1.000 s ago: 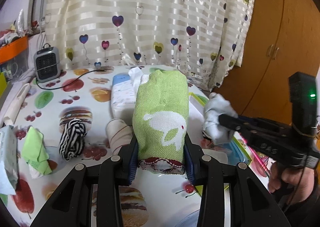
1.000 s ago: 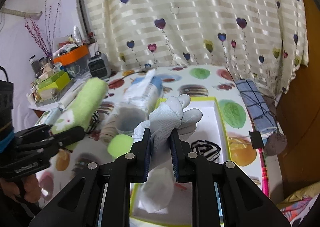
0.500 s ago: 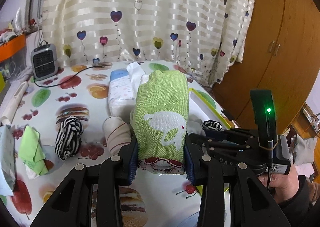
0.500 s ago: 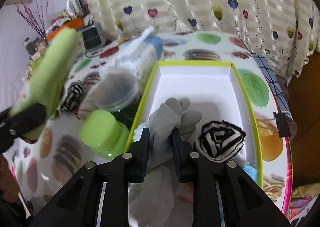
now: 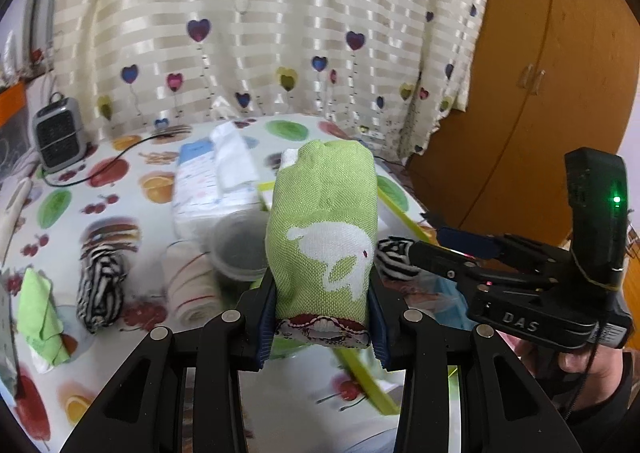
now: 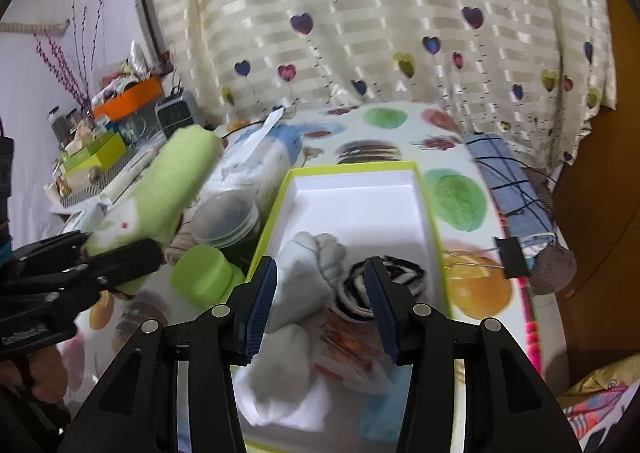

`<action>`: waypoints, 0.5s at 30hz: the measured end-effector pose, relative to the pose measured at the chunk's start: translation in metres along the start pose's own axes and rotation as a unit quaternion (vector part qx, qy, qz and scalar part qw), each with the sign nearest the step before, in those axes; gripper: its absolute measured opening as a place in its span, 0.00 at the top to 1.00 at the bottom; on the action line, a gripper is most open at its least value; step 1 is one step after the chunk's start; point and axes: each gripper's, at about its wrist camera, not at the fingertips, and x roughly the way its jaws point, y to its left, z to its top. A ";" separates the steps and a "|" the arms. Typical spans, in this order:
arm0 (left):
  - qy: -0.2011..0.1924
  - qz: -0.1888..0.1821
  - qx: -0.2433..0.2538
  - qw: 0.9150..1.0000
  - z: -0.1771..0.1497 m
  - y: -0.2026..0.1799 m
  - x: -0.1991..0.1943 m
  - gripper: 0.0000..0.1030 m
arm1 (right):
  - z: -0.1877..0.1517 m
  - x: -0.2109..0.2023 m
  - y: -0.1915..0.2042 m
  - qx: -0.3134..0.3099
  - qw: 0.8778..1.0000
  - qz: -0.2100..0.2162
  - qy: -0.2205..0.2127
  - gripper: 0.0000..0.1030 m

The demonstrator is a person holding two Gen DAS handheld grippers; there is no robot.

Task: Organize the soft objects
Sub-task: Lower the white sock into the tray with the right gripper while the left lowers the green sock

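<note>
Left wrist view: the left gripper (image 5: 322, 327) clamps a rolled green towel with a white rabbit motif (image 5: 323, 231) above a table covered in fruit-print oilcloth (image 5: 120, 189); a grey fan heater (image 5: 59, 133) stands far left before a cream heart-print curtain (image 5: 256, 33), a brown wooden wardrobe (image 5: 540, 73) at right. Right wrist view: the right gripper (image 6: 322, 305), jaws opening, grips nothing; a grey rolled cloth (image 6: 306, 273) lies between them inside the white, green-rimmed box (image 6: 352, 205), beside a black-and-white striped roll (image 6: 360, 293).
</note>
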 end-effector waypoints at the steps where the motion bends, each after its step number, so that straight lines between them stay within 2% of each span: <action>1: 0.002 -0.004 0.004 1.000 0.001 -0.005 0.003 0.64 | -0.001 -0.004 -0.004 0.005 1.000 -0.004 -0.003 0.54; 8: 0.032 -0.026 0.028 0.999 -0.001 -0.032 0.032 0.64 | -0.008 -0.021 -0.031 0.034 0.999 -0.029 -0.013 0.54; 15: 0.051 -0.040 0.032 0.997 0.006 -0.048 0.057 0.64 | -0.014 -0.022 -0.050 0.056 0.998 -0.037 -0.011 0.54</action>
